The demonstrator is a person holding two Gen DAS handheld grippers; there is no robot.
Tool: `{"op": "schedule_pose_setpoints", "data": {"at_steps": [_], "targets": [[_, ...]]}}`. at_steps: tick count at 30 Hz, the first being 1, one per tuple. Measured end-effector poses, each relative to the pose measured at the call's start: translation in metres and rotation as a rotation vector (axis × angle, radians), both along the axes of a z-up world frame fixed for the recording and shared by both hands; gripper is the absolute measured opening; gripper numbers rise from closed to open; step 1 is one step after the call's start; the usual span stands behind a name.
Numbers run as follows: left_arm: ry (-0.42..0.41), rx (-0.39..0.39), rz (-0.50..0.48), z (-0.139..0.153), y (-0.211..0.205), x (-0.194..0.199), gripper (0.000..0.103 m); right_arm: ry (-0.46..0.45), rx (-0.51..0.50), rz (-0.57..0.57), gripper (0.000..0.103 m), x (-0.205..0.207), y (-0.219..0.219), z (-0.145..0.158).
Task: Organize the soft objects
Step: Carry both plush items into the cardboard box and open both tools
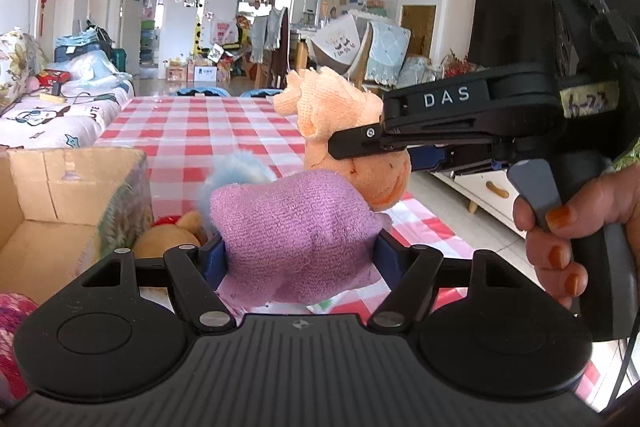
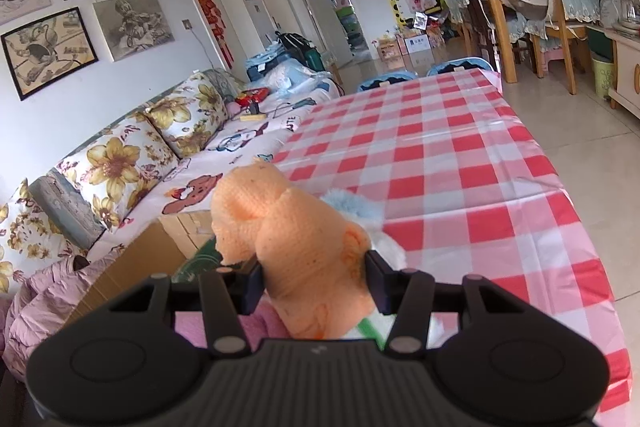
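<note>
**Two soft pieces gripped above the checked table**

We hold the left gripper [image 1: 300,255] with its blue pads against both sides of a purple terry-cloth piece [image 1: 296,227]; the cloth bulges up between them, so we read the jaws as clamped on it. Whether this purple piece is sewn to the toy beside it or is a separate thing, we cannot tell. Behind it a tuft of pale blue fluff [image 1: 236,167] sticks up.

Our right gripper [image 2: 314,279] is closed on an orange knitted plush toy [image 2: 288,239], the pads pressing into its sides. From the left wrist view, that gripper [image 1: 356,143] comes in from the right, with one dark finger lying across the toy's orange body [image 1: 332,107], and the hand [image 1: 572,231] that carries it is wrapped around the handle, with orange-painted nails. The toy sits above and just behind the purple cloth, touching it.

Below both lies the table [image 2: 460,167] with its red-and-white checked cover. At its near left edge stands an open cardboard box [image 1: 52,195], and a yellow-brown plush [image 1: 172,235] lies just beside the box, low down near the left gripper's pad. A sofa [image 2: 132,155] with flowered cushions runs along the wall to the left of the table.
</note>
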State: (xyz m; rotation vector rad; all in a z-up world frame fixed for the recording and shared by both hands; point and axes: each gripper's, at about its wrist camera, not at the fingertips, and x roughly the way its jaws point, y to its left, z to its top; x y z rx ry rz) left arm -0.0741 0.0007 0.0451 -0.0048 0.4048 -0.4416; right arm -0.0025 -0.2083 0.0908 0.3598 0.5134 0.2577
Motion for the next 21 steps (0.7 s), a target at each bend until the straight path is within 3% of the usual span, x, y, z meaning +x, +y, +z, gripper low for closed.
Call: {"op": "schedule_pose_setpoints", "data": {"at_steps": [21], "targets": [[-0.088,-0.014,0.119,0.023,0.041,-0.001,0.089,-0.116,0.012,0.023,0.051,0.002,0.04,0.031]]}}
